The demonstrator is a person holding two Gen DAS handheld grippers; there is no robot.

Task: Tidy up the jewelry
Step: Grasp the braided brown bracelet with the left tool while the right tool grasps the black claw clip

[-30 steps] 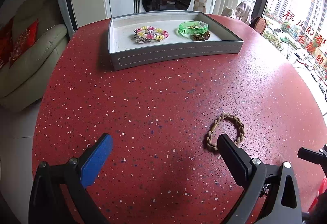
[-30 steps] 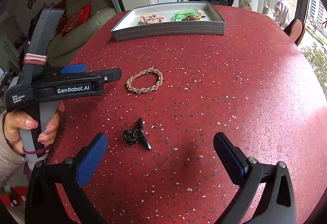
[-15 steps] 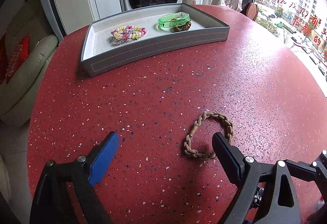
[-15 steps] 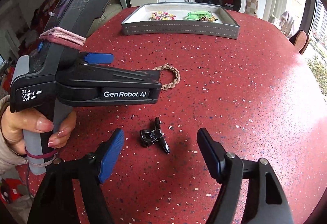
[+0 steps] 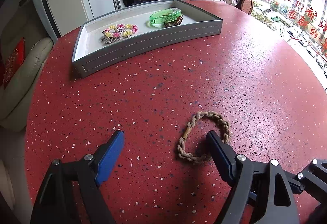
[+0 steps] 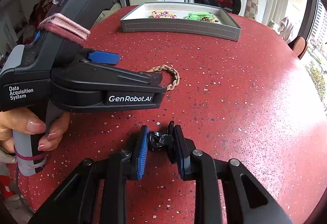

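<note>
Right gripper (image 6: 159, 142): jaws closing on the small glossy black jewelry piece (image 6: 158, 139); should pinch squarely before lifting.
Left gripper (image 5: 165, 152): spread, starting to close; straddle the braided tan rope bracelet (image 5: 203, 136), nearer than the grey tray (image 5: 147, 44).

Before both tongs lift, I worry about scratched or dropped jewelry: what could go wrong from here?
1. The right tongs are closing on the small glossy black piece; its irregular shape could squirt out sideways.
2. The left tongs are closing, but their right finger stands inside the braided rope bracelet, so they may drag it across the red table instead of gripping it.
</note>
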